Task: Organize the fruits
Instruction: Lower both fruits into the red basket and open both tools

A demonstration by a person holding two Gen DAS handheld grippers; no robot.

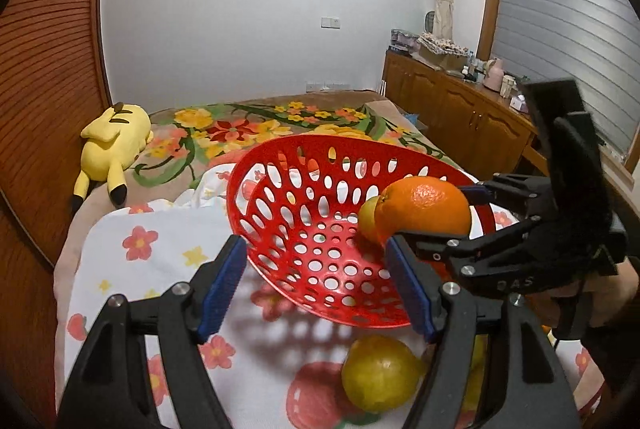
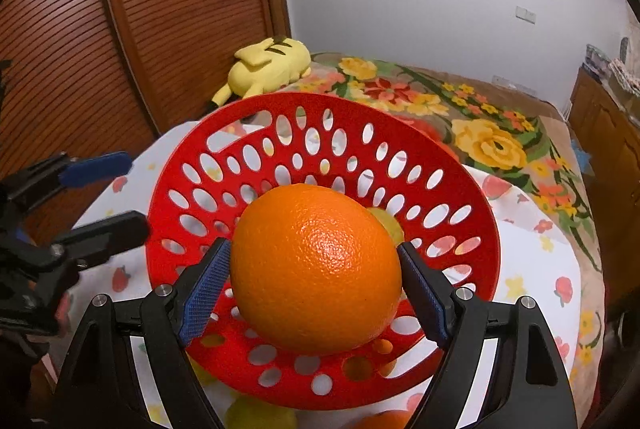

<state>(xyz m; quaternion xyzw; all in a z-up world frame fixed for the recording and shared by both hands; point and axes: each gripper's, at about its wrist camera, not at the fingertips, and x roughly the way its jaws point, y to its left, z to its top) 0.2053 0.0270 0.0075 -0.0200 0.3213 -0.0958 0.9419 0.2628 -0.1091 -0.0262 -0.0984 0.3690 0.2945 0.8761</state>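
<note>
A red perforated basket (image 1: 320,197) (image 2: 224,165) sits on the flowered cloth on the bed. My right gripper (image 2: 316,277) (image 1: 430,213) is shut on a large orange (image 2: 316,269) (image 1: 424,209) and holds it over the basket's inside. A yellow fruit (image 1: 366,215) (image 2: 390,225) lies in the basket behind the orange. My left gripper (image 1: 320,289) (image 2: 112,189) is open and empty at the basket's near rim. A yellow-green pear (image 1: 380,377) lies on the cloth in front of the basket, below the left gripper.
A yellow plush toy (image 1: 112,145) (image 2: 268,65) lies at the bed's far left by the slatted wooden wardrobe (image 1: 44,89). A wooden sideboard (image 1: 460,109) with clutter stands on the right. More fruit (image 2: 384,419) shows at the bottom edge of the right wrist view.
</note>
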